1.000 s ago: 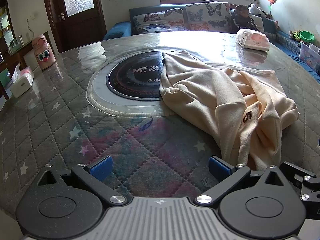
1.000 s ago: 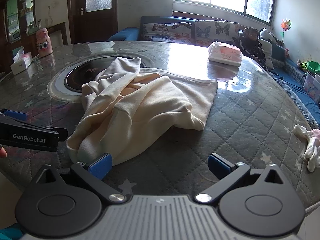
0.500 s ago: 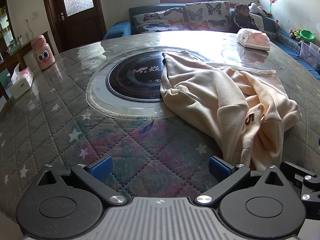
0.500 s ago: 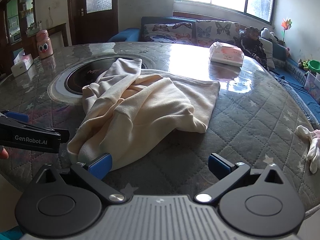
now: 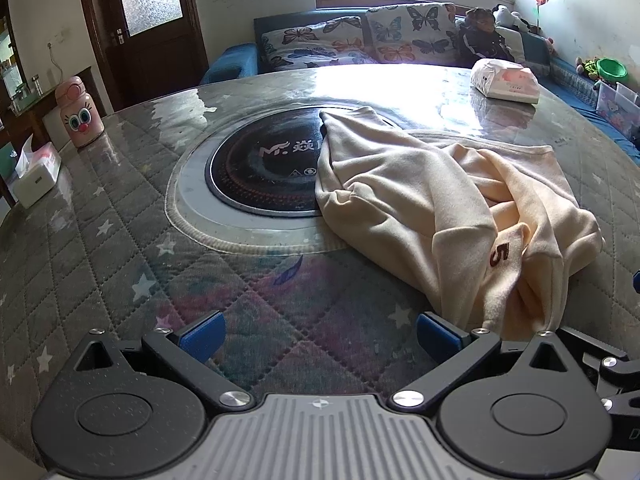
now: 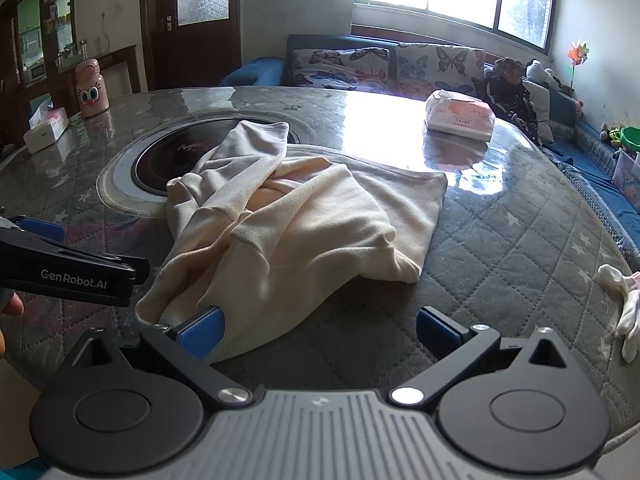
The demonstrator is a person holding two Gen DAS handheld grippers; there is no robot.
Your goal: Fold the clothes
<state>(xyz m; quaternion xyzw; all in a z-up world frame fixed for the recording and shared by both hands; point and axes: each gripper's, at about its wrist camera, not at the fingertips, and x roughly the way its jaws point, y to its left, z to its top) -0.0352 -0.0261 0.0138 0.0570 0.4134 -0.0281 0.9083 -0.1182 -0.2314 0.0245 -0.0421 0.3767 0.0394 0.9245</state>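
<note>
A cream sweatshirt (image 5: 444,208) lies crumpled on the round quilted table (image 5: 100,248), partly over the black induction hob (image 5: 260,172). A dark "5" shows on one fold. It also shows in the right wrist view (image 6: 296,232). My left gripper (image 5: 320,334) is open and empty, just left of the garment's near edge. My right gripper (image 6: 320,330) is open; its left blue pad (image 6: 202,330) is at the garment's near hem. The left gripper's side (image 6: 68,268) shows at the left of the right wrist view.
A tissue pack (image 6: 460,118) lies at the far right of the table. A pink bottle (image 5: 80,114) and a white tissue box (image 5: 38,174) stand at the far left. A white glove (image 6: 624,304) lies near the right edge. A sofa (image 5: 360,40) is beyond.
Both grippers have edged slightly closer to the garment. The sweatshirt has not moved.
</note>
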